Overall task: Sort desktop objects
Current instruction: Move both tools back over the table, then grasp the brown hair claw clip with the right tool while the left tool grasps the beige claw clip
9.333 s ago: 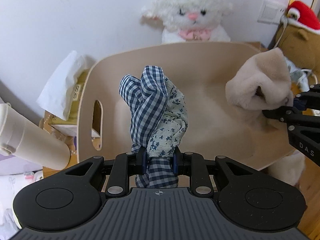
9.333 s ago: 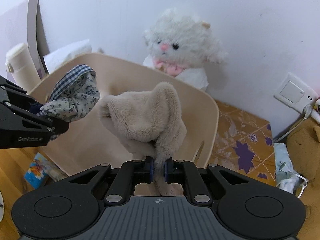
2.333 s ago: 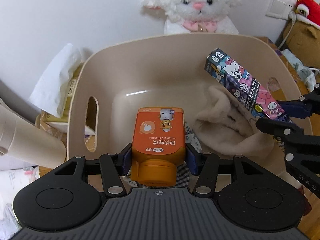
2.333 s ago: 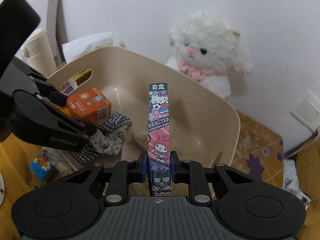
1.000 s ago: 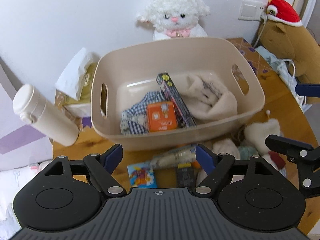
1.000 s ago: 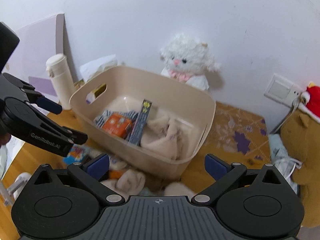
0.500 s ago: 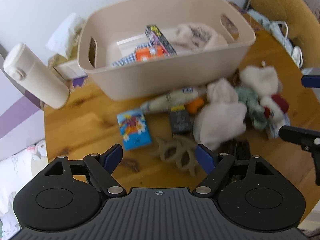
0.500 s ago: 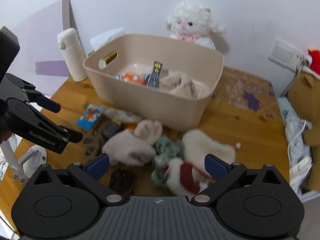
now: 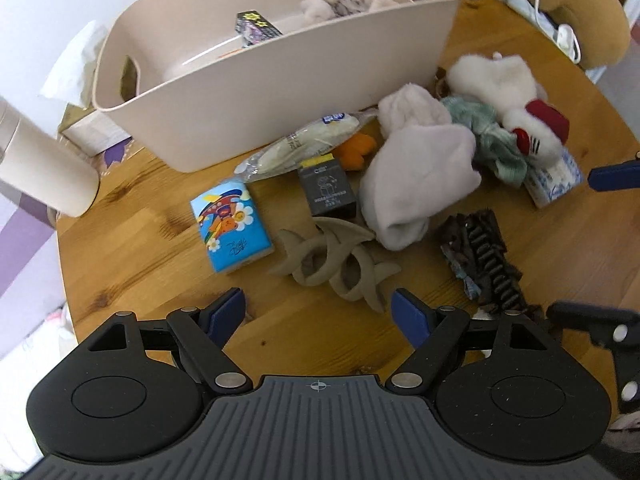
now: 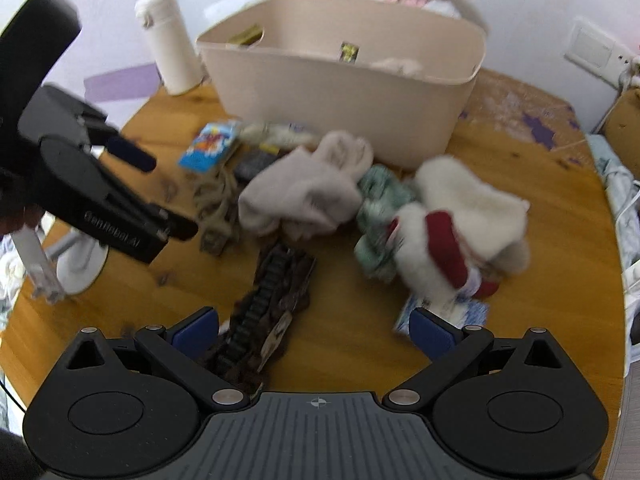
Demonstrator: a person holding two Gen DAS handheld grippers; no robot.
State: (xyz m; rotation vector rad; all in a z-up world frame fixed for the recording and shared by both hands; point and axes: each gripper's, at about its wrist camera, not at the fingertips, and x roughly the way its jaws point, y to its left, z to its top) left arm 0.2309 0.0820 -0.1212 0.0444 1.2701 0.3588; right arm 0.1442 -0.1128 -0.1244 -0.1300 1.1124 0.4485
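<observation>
Beige plastic bin (image 9: 280, 60) at table back: holds long printed box (image 9: 256, 26) + beige fuzzy cloth (image 9: 340, 0), so sort partly done. Left on wooden table (image 9: 140, 248): blue cartoon packet (image 9: 230, 226), dark small box (image 9: 328, 192), pale sock (image 9: 412, 172), brown comb-like clip (image 9: 480, 256), white-red plush (image 9: 508, 92) etc. Left gripper (image 9: 318, 308) + right gripper (image 10: 316, 330): fingers spread wide, empty, hovering over pile.

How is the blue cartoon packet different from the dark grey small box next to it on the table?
The blue cartoon packet is bright, printed with colourful figures and flowers; the dark grey box is nearly black with a faint line drawing and a yellow strip at its far edge. The packet looks larger and flatter, while the box looks smaller and blockier. The packet lies clear of other things; the box sits against the pale wrapped snack. Both lie flat on the wooden table, outside the beige bin.
</observation>
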